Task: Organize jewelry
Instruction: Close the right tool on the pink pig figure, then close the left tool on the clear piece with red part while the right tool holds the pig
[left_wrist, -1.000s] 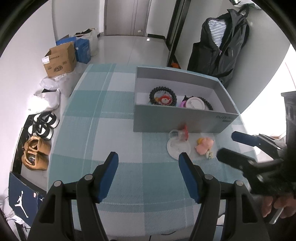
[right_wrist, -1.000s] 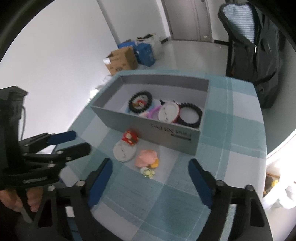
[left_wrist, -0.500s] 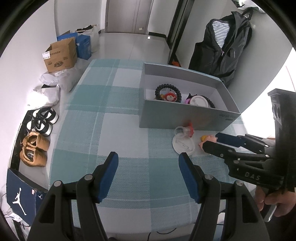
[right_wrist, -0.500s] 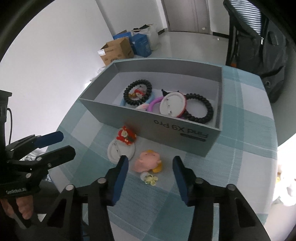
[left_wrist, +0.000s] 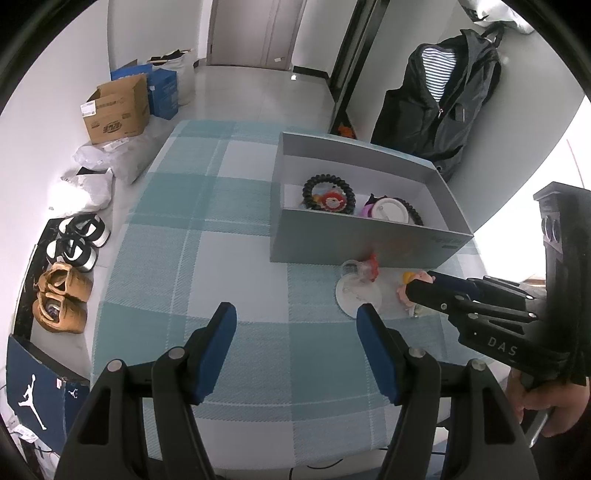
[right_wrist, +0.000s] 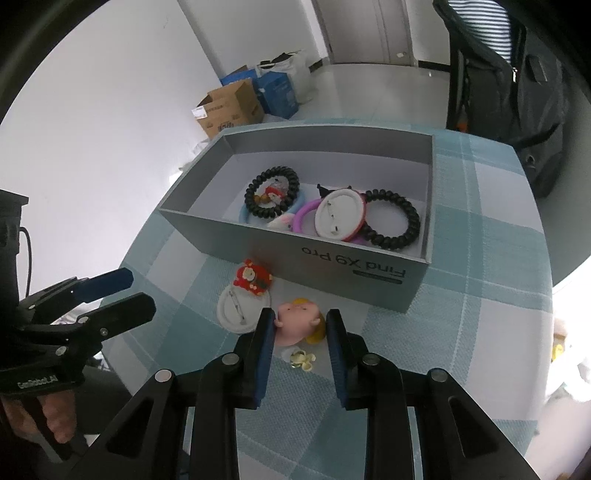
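Observation:
A pink doll-head charm (right_wrist: 297, 323) lies on the checked cloth in front of the grey box (right_wrist: 332, 254). My right gripper (right_wrist: 299, 328) straddles it, jaws closing, pads touching both its sides. In the left wrist view the right gripper (left_wrist: 421, 282) covers most of the charm (left_wrist: 402, 291). A white round badge (right_wrist: 236, 310), a red charm (right_wrist: 253, 277) and a small yellow flower piece (right_wrist: 301, 360) lie close by. The box holds black coil hair ties (right_wrist: 391, 223), a pink ring and a white badge. My left gripper (left_wrist: 295, 325) hovers open over bare cloth, nothing between its fingers.
The checked table (left_wrist: 192, 258) drops off at its left and near edges. On the floor to the left are shoes (left_wrist: 62, 295) and a cardboard box (left_wrist: 114, 110). A dark jacket (left_wrist: 439, 99) hangs behind the grey box (left_wrist: 369, 240).
The right gripper came forward and down onto the pink charm and its jaws narrowed from wide apart to the charm's sides. The left gripper stayed put and open.

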